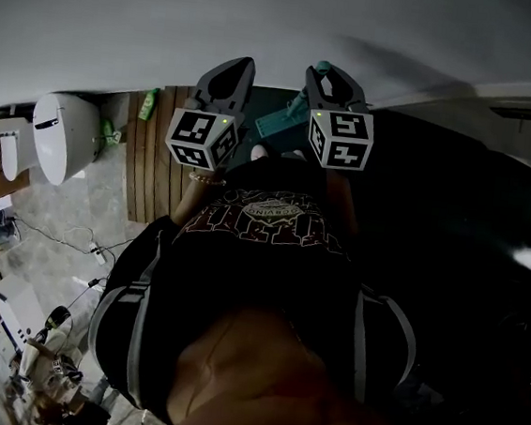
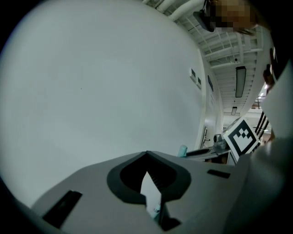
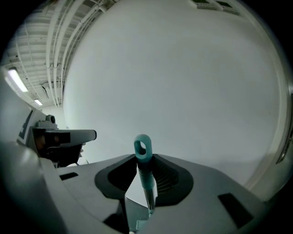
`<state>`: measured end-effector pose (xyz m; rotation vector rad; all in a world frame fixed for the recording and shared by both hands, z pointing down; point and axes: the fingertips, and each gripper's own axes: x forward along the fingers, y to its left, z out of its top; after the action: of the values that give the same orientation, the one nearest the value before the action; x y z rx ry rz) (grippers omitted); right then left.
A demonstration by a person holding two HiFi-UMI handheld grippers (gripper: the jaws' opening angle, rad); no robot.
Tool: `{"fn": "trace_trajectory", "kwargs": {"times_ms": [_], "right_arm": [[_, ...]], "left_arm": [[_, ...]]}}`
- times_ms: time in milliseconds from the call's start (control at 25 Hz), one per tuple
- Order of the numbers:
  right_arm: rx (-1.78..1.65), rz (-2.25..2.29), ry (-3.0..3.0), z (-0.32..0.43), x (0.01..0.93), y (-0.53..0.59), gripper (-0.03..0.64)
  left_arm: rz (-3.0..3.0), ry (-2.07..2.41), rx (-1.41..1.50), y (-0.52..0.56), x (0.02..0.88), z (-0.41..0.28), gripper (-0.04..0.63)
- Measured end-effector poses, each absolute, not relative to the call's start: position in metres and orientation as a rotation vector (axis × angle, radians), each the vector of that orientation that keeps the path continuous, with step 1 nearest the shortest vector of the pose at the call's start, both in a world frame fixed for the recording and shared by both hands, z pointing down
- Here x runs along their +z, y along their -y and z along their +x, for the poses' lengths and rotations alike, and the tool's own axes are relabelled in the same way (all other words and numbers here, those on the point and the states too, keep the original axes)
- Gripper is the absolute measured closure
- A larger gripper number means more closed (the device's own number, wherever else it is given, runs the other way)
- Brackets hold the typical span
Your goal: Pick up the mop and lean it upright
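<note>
Just one mop (image 3: 145,180) in right gripper (image 1: 329,74)

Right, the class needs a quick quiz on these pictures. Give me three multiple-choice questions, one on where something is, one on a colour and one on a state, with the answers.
1. In the head view, on which side of the picture is the toilet?
A) left
B) right
C) top middle

2. What colour is the looped end of the mop handle?
A) red
B) teal
C) yellow

3. What is the right gripper doing?
A) open and empty
B) closed on the mop handle
C) lying on the floor

Answers:
1 A, the white bowl sits near the picture's left edge.
2 B, the loop shows teal against the grey wall.
3 B, its jaws clamp the handle just below the loop.
</note>
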<state>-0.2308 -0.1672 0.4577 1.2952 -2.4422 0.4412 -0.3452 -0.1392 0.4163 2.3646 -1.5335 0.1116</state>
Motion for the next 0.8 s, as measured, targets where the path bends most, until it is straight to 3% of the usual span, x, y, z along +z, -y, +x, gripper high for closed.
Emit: {"fn": "trace_trajectory", "kwargs": {"times_ms": [800], "right_arm": [[0.41,1.277,2.411,-0.268,0.484,0.186,0.499]], "left_arm": [[2.339,1.546,0.099,0.14,0.424,-0.385,0.556]]}}
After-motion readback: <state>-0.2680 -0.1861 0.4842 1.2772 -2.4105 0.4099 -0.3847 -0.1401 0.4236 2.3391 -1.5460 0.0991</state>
